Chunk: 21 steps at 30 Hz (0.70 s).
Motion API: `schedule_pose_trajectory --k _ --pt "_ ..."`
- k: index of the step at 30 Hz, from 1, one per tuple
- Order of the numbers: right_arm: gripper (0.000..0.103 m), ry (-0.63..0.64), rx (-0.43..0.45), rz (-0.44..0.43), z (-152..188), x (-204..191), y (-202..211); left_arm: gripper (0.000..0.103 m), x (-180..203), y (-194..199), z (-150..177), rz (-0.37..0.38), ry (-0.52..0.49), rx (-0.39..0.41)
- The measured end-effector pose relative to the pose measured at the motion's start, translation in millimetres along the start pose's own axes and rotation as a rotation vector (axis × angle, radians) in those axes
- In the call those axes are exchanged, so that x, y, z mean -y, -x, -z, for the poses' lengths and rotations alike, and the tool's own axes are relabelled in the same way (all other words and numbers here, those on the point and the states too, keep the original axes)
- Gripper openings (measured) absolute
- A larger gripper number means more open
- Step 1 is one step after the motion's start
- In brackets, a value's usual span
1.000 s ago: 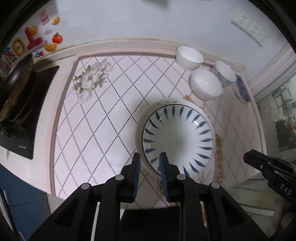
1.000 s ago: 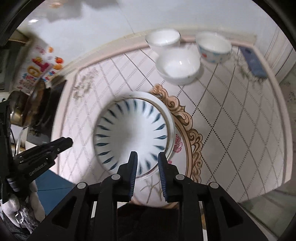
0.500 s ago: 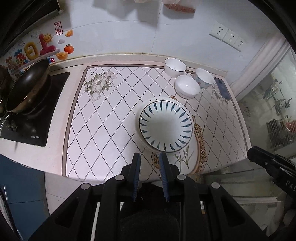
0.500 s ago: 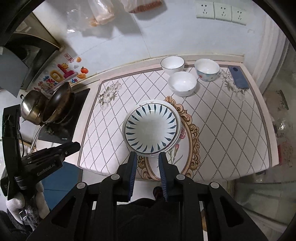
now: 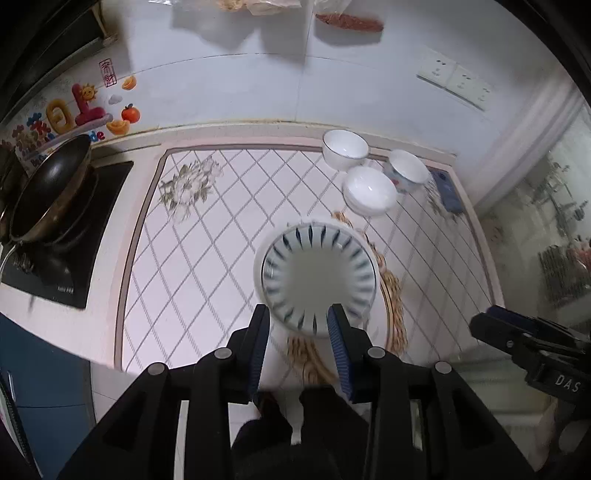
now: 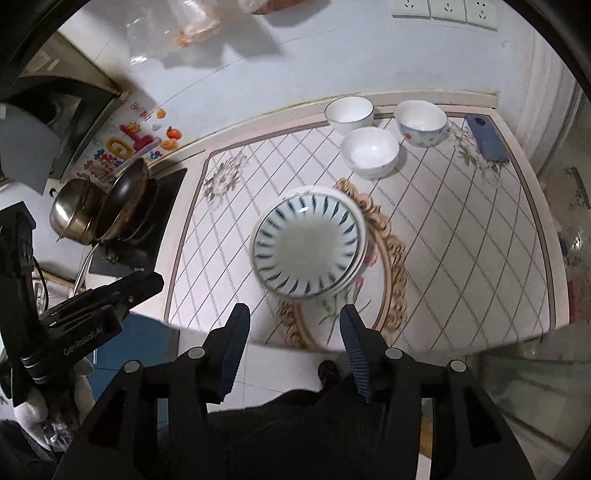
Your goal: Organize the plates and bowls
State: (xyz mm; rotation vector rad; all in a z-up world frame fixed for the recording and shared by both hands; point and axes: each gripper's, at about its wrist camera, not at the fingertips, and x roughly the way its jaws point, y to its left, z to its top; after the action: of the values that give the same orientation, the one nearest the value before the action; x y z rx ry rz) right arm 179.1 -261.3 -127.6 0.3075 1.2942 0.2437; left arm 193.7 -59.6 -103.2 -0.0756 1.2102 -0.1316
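A stack of plates topped by a white plate with blue dashes (image 5: 317,275) (image 6: 308,245) lies on the patterned counter mat (image 5: 207,258) (image 6: 461,240). Three white bowls stand at the back right: a plain one (image 5: 345,147) (image 6: 349,110), a wide shallow one (image 5: 369,190) (image 6: 370,151) and a flower-printed one (image 5: 408,171) (image 6: 421,122). My left gripper (image 5: 299,332) is open and empty, above the plates' near edge. My right gripper (image 6: 293,336) is open and empty, back from the counter's front edge. Each gripper shows in the other's view (image 5: 532,354) (image 6: 85,317).
A dark pan (image 5: 48,192) (image 6: 123,201) sits on a black cooktop (image 5: 66,240) at the left, with a steel pot (image 6: 72,212) beside it. A blue phone (image 5: 447,192) (image 6: 485,142) lies at the back right. Wall sockets (image 6: 443,11) are above.
Both grippers have opened from nearly shut. The left gripper has come back down closer to the plates after pulling away; the right has stayed high and back.
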Motion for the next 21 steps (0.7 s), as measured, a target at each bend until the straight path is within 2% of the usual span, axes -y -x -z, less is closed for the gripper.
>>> schedule_pose_trajectory --k 6,12,16,21 --pt "0.056 -0.068 0.028 0.031 -72 62 -43 0.03 27 -75 -64 0.026 0.042 -0.046" --pt "0.056 -0.185 -0.012 -0.021 -148 128 -115 0.03 46 -177 -126 0.151 0.124 -0.21" --pt "0.056 -0.188 -0.074 -0.03 -196 159 -168 0.03 62 -233 -152 0.144 0.13 -0.27" --pt "0.055 -0.211 -0.151 -0.047 -229 186 -228 0.03 75 -286 -170 0.101 0.118 -0.34"
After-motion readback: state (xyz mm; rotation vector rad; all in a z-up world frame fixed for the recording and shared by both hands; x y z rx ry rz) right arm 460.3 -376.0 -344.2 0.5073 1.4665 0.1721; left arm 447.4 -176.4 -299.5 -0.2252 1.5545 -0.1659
